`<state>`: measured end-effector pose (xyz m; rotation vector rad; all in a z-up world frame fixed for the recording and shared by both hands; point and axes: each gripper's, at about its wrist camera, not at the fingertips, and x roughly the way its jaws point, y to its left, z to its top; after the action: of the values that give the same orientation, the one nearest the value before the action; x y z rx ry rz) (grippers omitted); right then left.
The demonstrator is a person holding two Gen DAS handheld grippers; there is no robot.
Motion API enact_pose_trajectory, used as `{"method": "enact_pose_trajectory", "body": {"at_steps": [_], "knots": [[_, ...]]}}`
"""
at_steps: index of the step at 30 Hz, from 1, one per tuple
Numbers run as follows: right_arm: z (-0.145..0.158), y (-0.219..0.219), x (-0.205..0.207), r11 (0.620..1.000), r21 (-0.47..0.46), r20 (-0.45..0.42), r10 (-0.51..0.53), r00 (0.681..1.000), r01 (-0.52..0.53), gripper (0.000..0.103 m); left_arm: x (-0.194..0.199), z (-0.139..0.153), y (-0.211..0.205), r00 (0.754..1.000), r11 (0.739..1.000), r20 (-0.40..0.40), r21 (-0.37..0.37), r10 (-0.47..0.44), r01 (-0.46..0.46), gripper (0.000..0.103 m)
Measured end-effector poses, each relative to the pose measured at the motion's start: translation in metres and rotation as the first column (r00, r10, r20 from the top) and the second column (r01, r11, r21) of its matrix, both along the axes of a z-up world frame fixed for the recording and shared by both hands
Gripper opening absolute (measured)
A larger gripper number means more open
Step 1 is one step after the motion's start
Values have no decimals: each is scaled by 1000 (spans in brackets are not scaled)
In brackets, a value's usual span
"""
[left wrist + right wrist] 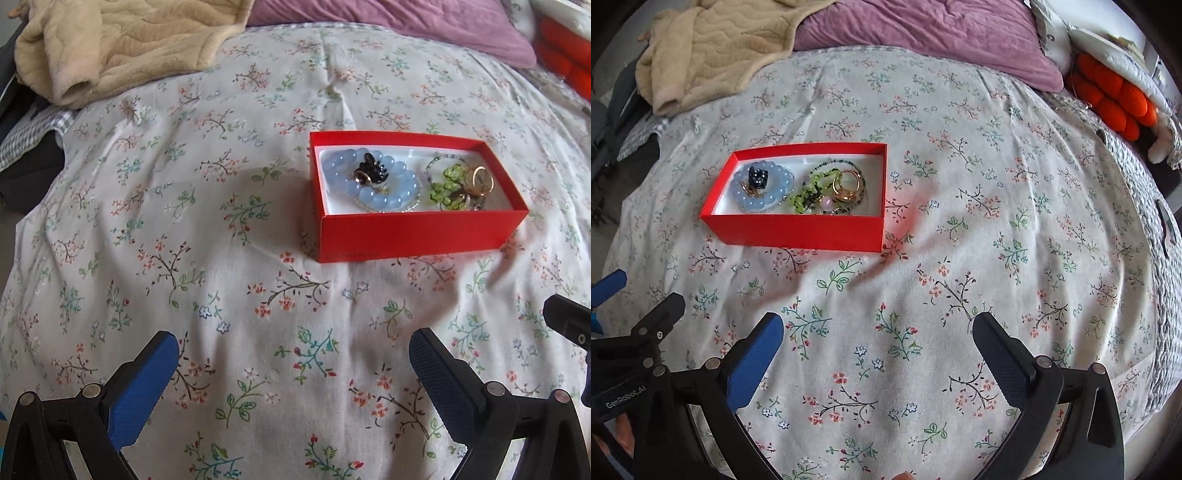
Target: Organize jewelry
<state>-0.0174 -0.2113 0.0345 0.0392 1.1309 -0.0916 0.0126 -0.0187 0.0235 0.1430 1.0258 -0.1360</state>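
A shallow red cardboard box (413, 230) with a white lining sits on the bed's floral white quilt (229, 288). Inside the box, toward its left end, lies a pale blue beaded bracelet (373, 197) with a small black charm piece (371, 170) on it; toward its right end rest a green beaded flower ornament (448, 186) and gold rings (480, 181). The left tool (293, 363) and the right tool (877, 349) hover near the box's front side, both spread wide and holding nothing. Behind the box lie a beige fleece blanket (720, 48) and a purple pillow (923, 33).
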Motion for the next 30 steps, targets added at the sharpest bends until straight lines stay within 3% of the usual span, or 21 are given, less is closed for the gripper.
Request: {"method": "enact_pose_trajectory", "body": {"at_steps": [30], "knots": [[-3, 0, 2, 1000, 25, -12, -12, 1000, 13, 103, 3, 0, 2, 999, 999, -14, -36, 36, -36, 102]]}}
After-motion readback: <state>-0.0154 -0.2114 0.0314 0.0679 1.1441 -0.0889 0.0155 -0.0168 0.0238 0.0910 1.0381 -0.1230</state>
